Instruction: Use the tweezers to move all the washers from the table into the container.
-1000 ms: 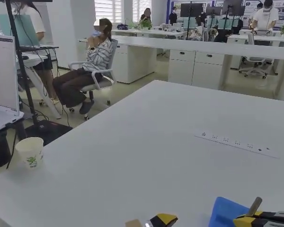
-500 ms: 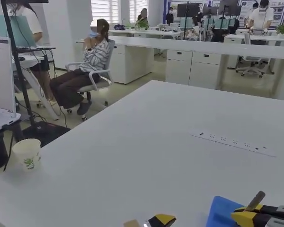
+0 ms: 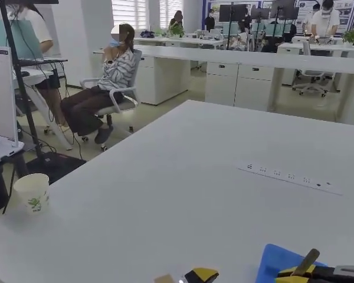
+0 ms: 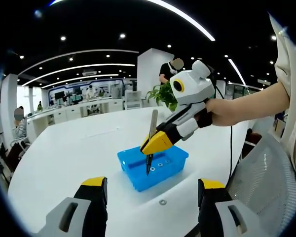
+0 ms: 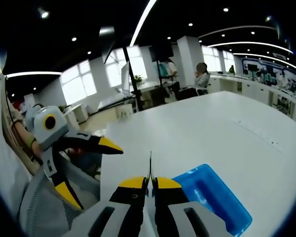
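Sinking lower over the blue container (image 4: 138, 180), the right tool (image 4: 150, 147) pinches the tweezers (image 4: 153, 121), which may twist and flick the washer (image 4: 162, 202) off the desk (image 4: 64, 158); the left tool (image 4: 152, 183) is spread, empty.

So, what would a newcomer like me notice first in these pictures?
Most striking, in the left gripper view, is the bright blue container on the white table, with small washers lying in it. Above it the yellow-tipped right gripper is shut on the tweezers, which point down into the container. A lone washer lies on the table just in front of it.
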Demonstrator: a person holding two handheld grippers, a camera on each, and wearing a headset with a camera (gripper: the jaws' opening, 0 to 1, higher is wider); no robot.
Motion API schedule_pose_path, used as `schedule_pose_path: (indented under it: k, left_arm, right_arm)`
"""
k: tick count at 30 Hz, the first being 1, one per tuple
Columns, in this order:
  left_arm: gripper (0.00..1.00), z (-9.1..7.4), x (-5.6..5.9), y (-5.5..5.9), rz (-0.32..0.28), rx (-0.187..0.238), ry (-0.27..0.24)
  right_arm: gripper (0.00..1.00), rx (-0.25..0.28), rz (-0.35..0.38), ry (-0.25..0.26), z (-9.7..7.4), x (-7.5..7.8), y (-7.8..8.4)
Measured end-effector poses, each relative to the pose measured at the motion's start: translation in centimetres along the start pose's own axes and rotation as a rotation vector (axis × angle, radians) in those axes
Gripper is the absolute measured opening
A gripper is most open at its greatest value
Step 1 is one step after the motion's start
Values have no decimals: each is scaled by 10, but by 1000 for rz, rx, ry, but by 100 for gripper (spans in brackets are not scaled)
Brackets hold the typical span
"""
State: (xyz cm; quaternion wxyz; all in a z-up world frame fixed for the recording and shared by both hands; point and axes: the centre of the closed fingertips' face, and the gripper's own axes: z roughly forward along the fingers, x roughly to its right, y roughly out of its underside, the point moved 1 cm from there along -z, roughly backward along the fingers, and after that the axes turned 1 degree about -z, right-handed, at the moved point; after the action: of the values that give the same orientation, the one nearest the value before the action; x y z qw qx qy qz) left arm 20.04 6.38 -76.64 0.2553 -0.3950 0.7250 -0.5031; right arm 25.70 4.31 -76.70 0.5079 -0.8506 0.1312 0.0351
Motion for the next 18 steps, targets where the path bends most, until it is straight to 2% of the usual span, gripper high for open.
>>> schedule_pose_path:
  k: [10, 18]
  left_arm:
    - [75, 0, -1, 1, 5, -5, -1]
    - [75, 1, -1, 2, 4, -5, 1]
  right_arm:
    - [3, -56, 18, -31, 9, -3, 24]
    - [3, -100, 25, -36, 14, -5, 43]
